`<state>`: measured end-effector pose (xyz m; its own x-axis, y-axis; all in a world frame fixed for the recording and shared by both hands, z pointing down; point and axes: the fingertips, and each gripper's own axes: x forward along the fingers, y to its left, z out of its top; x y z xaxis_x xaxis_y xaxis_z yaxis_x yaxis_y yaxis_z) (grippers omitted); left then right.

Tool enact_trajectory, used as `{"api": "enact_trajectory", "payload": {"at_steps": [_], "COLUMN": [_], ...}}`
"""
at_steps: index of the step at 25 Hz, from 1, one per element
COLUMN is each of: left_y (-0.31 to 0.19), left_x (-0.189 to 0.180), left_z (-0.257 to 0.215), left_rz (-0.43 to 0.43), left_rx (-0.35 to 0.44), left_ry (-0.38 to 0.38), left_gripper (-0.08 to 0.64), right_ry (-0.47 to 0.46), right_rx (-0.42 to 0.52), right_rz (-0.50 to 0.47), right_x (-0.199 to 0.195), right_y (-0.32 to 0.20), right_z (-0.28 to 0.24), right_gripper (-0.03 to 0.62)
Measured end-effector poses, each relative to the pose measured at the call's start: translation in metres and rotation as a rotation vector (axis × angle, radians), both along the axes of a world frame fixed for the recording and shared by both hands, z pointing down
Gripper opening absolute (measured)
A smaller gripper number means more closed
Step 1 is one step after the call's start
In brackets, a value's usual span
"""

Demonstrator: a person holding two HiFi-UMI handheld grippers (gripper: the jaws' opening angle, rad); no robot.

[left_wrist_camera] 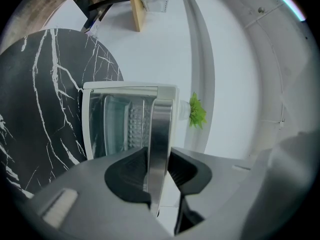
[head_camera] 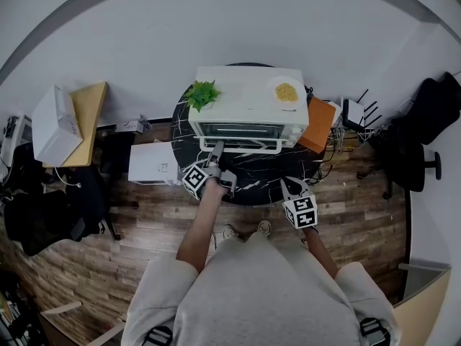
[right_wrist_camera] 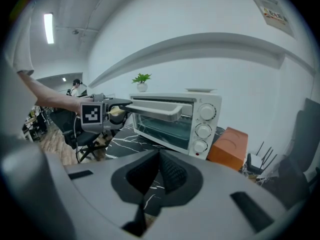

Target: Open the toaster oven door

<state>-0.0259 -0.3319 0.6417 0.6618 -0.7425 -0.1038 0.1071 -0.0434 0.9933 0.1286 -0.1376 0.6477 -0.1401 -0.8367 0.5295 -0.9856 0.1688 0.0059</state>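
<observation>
A wooden floor (head_camera: pixel 144 215) is seen below, and on it a round black marble table (head_camera: pixel 248 186) is set against the white wall. The white toaster oven (head_camera: pixel 248 103) is placed at the back of this table, its front turned toward the person. Its glass door (head_camera: pixel 241 130) is seen upright at the front of the oven; whether it is off its frame by a crack cannot be told. An orange box (head_camera: pixel 318 125) is stood just beside the oven, on the side with the knobs.

The metal handle (left_wrist_camera: pixel 160 134) is carried across the top of the door. It is gripped by the left gripper (left_wrist_camera: pixel 159 171), whose jaws are held partly apart, with the dark pads (left_wrist_camera: pixel 131 171) pressed on either side of the bar near its left end. The right gripper (right_wrist_camera: pixel 159 171) is held back at the near edge of the table, well apart from the oven, with its jaws brought together and nothing held between them.

On the oven's top a white plate (head_camera: pixel 287 91) with a small yellow heap is set at the right, and a small green plant (head_camera: pixel 203 92) at the left corner.
</observation>
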Motion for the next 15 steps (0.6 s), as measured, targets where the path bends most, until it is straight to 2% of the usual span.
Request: {"api": "enact_trajectory", "payload": {"at_steps": [11, 15], "left_y": [0.018, 0.027], "left_x": [-0.009, -0.011], "left_z": [0.009, 0.014], "left_rz": [-0.006, -0.008], "left_rx": [0.011, -0.019], "left_ry": [0.004, 0.007], "left_gripper": [0.109, 0.109], "right_ry": [-0.001, -0.004], "right_rx": [-0.010, -0.012], "right_rz": [-0.044, -0.054], "right_x": [-0.015, -0.018], "right_y": [-0.003, -0.003], "right_z": [0.004, 0.005], "right_gripper": [0.014, 0.014]}}
